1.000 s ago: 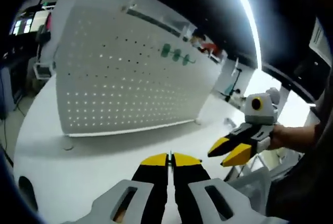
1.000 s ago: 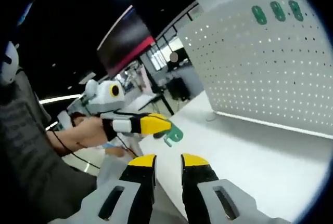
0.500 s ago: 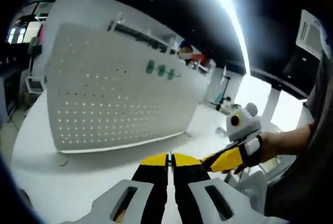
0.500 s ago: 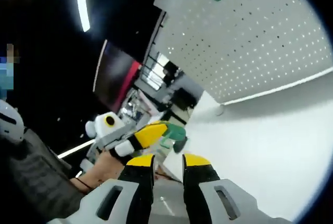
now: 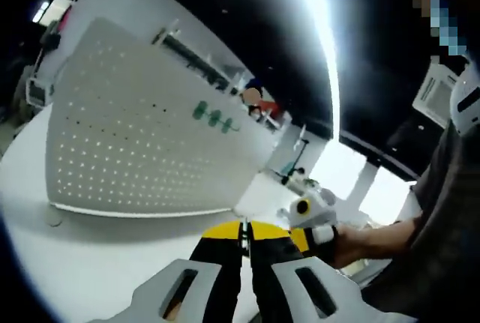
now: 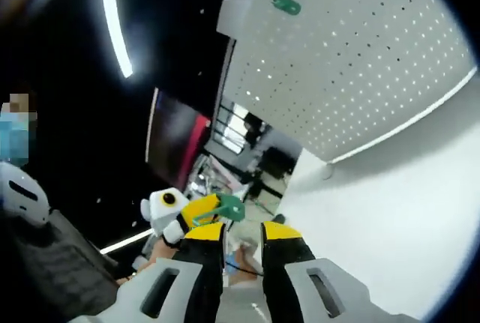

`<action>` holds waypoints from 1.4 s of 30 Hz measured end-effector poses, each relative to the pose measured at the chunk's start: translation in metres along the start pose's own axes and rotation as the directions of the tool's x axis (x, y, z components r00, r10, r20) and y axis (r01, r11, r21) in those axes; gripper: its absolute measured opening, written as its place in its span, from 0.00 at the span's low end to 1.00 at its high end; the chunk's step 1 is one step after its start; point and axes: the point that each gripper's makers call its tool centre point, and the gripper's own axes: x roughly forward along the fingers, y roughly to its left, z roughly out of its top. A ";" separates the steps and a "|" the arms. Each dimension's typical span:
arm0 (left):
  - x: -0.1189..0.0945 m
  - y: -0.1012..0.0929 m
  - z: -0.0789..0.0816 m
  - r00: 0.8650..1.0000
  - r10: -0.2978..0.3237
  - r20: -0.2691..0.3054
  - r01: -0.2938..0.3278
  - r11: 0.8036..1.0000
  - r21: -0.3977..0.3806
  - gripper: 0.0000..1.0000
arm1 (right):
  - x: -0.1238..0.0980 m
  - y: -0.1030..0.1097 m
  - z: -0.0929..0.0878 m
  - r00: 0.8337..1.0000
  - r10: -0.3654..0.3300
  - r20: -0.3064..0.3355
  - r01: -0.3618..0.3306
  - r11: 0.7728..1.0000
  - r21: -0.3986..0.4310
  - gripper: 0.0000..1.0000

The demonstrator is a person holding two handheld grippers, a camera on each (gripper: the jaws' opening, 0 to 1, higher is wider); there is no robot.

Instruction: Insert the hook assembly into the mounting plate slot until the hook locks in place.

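Note:
The white perforated mounting plate [image 5: 142,151] stands upright on the white table, with three green hooks [image 5: 214,118] hung near its top. In the right gripper view the same plate [image 6: 360,68] fills the upper right, its green hooks [image 6: 289,4] at the top. My left gripper [image 5: 242,231] is shut; a thin sliver of the hook shows between its yellow tips. From the right gripper view, the left gripper [image 6: 212,209] is pinching a green hook assembly [image 6: 227,208] in the air. My right gripper [image 6: 241,233] is open with nothing between its jaws, just below that hook.
The white table [image 5: 82,263] runs from the plate's foot toward me, and its bare top [image 6: 390,210] lies to the right in the right gripper view. A person's hand [image 5: 356,237] holds the right gripper [image 5: 301,238]. Dark office room lies behind.
Both views have swung and tilted. The two grippers have drawn close together: the left gripper with the green hook now sits just above the right gripper's tips.

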 end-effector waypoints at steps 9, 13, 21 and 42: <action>-0.001 -0.019 0.010 0.989 -0.127 0.079 0.136 0.983 -0.123 0.02 | -0.003 0.025 0.007 0.988 0.153 0.023 -0.154 0.988 0.028 0.06; 0.000 -0.028 0.012 0.978 -0.180 0.105 0.196 0.965 -0.173 0.02 | -0.005 0.037 0.006 0.977 0.211 0.011 -0.211 0.977 0.023 0.02; 0.001 -0.026 0.007 0.981 -0.172 0.088 0.183 0.975 -0.129 0.04 | -0.008 0.040 0.005 0.975 0.219 -0.020 -0.220 0.975 -0.033 0.00; -0.009 0.017 -0.062 0.944 0.059 -0.326 0.009 0.979 0.204 0.43 | -0.028 -0.006 -0.020 0.886 -0.171 -0.432 -0.116 0.819 -0.562 0.00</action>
